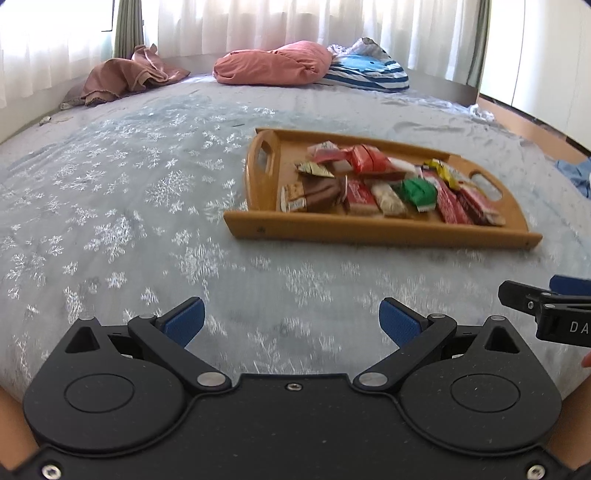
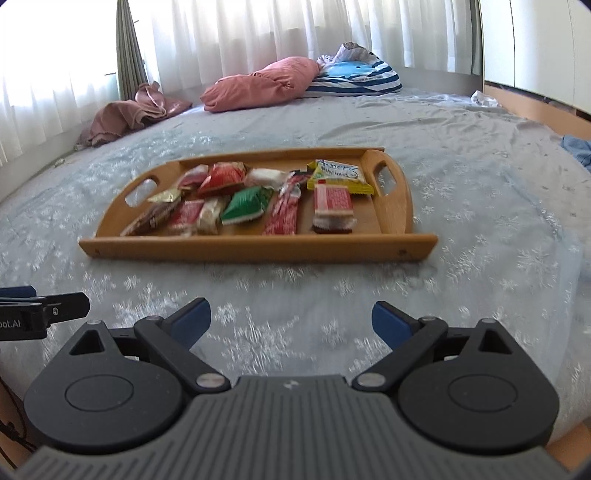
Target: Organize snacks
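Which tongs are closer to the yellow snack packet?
Right. The right tongs face the wooden tray's end holding the yellow snack packet; the left tongs sit beyond the opposite end.

Wide-apart left tool [image 1: 291,319] faces snack-filled wooden tray [image 1: 369,230] on bedspread [image 1: 129,206].

One wooden tray [image 2: 240,249], about a dozen wrapped snacks [image 2: 243,205], two pillows [image 2: 258,86], two hand-held grippers [image 2: 290,325].

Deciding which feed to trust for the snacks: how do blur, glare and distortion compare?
Left wrist view: snack wrappers smeared, curtains blown out, bed bulges from fisheye. Right wrist view: wooden tray nearer centre, yellow packet print partly legible, same window glare.
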Available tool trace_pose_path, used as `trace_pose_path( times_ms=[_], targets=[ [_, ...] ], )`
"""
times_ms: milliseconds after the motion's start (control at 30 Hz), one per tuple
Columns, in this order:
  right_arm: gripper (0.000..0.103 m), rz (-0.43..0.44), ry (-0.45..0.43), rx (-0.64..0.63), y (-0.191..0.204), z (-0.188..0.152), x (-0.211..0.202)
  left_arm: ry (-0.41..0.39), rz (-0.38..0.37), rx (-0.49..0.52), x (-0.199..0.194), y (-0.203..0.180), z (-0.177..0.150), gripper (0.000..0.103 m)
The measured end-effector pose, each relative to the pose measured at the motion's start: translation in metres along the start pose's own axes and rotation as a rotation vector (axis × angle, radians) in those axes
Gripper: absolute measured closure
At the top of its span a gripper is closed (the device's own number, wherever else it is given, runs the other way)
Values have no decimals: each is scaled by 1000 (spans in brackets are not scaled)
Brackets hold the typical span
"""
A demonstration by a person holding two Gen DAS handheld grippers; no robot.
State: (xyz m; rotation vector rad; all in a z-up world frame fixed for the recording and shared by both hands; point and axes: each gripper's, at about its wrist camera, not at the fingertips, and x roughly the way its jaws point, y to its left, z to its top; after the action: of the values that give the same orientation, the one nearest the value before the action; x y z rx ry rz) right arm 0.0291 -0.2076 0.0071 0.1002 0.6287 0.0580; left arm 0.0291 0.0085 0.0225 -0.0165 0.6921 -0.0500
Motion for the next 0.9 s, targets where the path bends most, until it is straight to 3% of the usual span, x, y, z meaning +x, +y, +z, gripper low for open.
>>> trace_pose_path(
  times_ms=[433, 900],
  targets=[
    [0, -36, 18, -112, 15, -22, 7, 13, 7, 70, 8, -18, -22, 0],
    [0, -30, 30, -135, 18, -26, 12, -1, -5, 78, 16, -18, -24, 0]
  ],
)
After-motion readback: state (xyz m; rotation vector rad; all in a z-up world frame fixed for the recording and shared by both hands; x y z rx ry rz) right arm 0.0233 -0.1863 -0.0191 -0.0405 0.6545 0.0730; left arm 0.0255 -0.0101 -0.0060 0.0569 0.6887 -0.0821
